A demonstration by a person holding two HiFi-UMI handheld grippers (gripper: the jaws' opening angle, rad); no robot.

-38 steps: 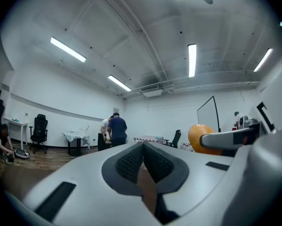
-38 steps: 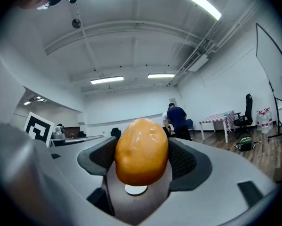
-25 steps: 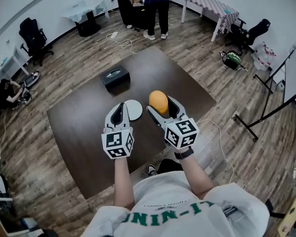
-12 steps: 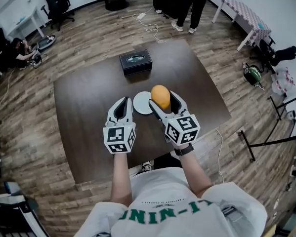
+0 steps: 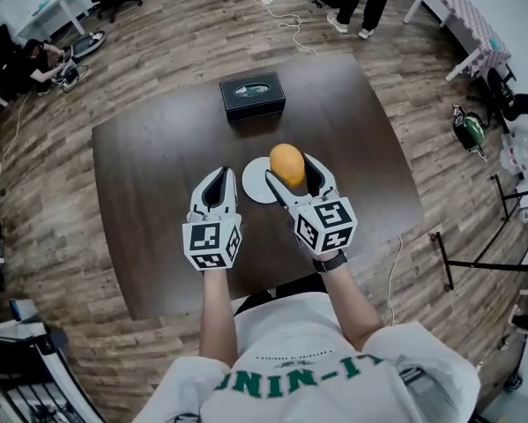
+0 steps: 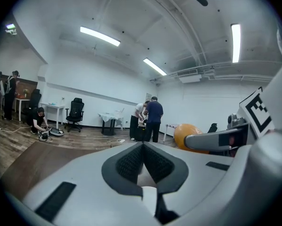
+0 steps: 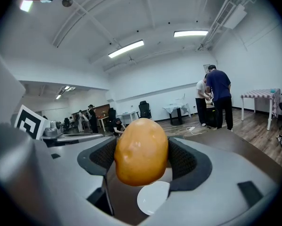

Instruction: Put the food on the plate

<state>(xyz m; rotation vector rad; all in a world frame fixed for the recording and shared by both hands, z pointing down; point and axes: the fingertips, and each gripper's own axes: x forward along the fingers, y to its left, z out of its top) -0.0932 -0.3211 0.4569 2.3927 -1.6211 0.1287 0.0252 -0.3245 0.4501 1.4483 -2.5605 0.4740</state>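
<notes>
Head view: green lettering on shirt

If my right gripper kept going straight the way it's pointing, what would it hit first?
Probably the black box: in the head view the right gripper, shut on the orange food, aims over the white plate toward it. Height is unclear, so it might clear it.

wood plank floor surrounds the dark table. far beyond the fingers, two people stand by a white wall; office chair further left, strip lights overhead.
</notes>
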